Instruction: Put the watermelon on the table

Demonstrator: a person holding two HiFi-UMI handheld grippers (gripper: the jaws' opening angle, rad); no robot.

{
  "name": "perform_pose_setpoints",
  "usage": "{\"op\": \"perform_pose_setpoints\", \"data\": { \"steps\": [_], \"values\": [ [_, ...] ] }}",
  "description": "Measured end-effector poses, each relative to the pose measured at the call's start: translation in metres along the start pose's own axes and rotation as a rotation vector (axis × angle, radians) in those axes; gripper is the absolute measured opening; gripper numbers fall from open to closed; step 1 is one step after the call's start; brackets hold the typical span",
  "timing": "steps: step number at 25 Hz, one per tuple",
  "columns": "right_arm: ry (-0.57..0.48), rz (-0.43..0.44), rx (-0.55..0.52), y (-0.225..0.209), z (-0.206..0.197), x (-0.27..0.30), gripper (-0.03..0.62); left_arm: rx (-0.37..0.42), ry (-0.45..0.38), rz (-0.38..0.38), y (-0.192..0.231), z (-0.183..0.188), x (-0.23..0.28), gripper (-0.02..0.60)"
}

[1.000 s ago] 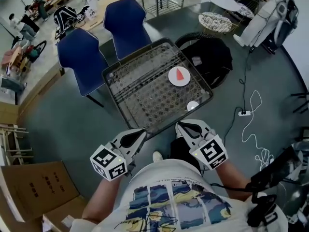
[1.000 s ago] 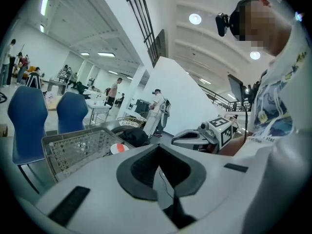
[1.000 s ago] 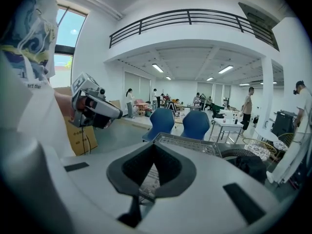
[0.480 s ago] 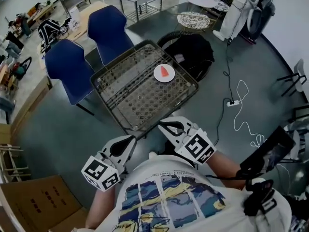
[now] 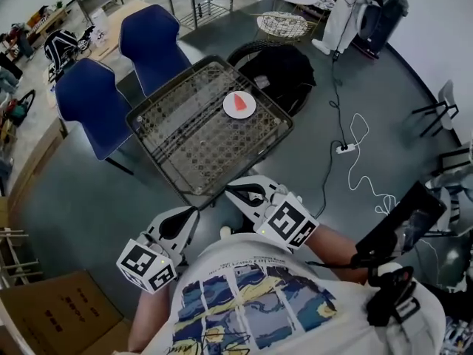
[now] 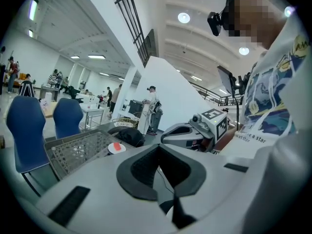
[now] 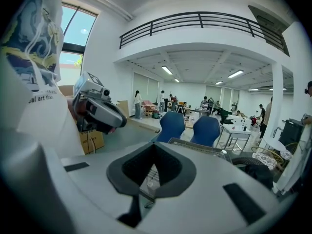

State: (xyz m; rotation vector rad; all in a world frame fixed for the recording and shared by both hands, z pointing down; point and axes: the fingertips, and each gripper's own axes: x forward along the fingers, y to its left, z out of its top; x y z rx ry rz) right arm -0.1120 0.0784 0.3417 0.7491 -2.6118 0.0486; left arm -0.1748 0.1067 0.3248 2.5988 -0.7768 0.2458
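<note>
A red watermelon slice lies on a small white plate at the far right side of the wire-mesh table. In the left gripper view the plate shows small on the table. Both grippers hang near the table's near edge, close to the person's chest. My left gripper is shut and holds nothing. My right gripper is shut too and empty. Each gripper view shows the other gripper: the right one and the left one.
Two blue chairs stand beyond the table's left side. A black bag lies on the floor behind the table, a power strip with white cable to the right, and cardboard boxes at the lower left.
The head view has swung, so the table and plate sit further left and higher in the picture. Both grippers have shifted leftward with it, still shut and empty.
</note>
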Motion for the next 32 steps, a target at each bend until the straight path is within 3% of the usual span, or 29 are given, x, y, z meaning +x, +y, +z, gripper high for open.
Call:
{"op": "perform_pose_setpoints", "data": {
  "steps": [9, 32],
  "values": [
    [0.04, 0.028, -0.056, 0.012, 0.01, 0.011, 0.009, -0.03, 0.002, 0.029, 0.01, -0.002, -0.018, 0.009],
    [0.064, 0.055, -0.046, 0.022, 0.001, 0.02, 0.009, -0.051, 0.012, 0.038, 0.017, -0.012, -0.02, 0.009]
  ]
}}
